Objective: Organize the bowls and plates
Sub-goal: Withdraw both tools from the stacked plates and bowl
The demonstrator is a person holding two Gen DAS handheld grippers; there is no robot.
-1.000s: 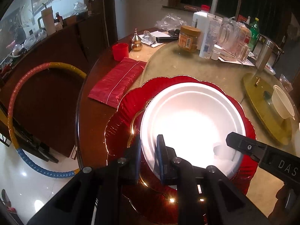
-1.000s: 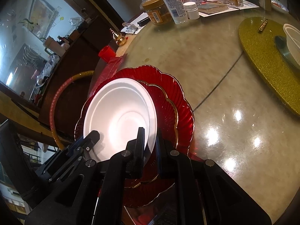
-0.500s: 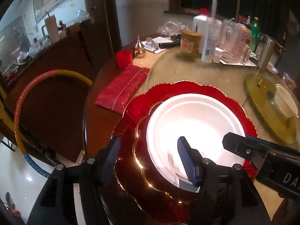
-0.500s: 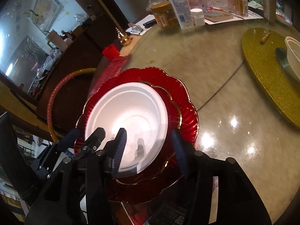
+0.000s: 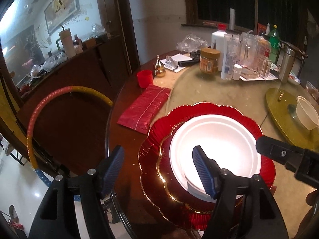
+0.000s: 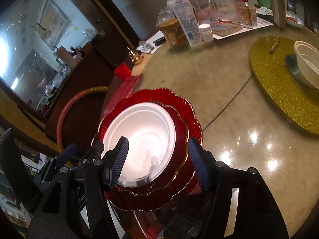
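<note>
A white plate (image 5: 217,139) lies on a smaller red gold-rimmed plate (image 5: 165,165), which lies on a large red scalloped plate (image 5: 209,109) at the table's near edge. The stack also shows in the right wrist view: white plate (image 6: 143,131), large red plate (image 6: 191,115). My left gripper (image 5: 159,169) is open and empty above the stack's near left rim. My right gripper (image 6: 157,161) is open and empty above its near rim. A white ribbed bowl (image 5: 307,115) stands on a gold round mat (image 6: 279,91); the bowl (image 6: 308,65) also shows in the right wrist view.
A folded red cloth (image 5: 145,107) and a red cup (image 5: 145,78) lie left of the stack. Jars, bottles and a glass pitcher (image 5: 231,59) crowd the far side. A hoop (image 5: 49,107) leans beside the table.
Both grippers let go of the white plate, opened wide and drew back and up. The plate now rests on the red plates.
</note>
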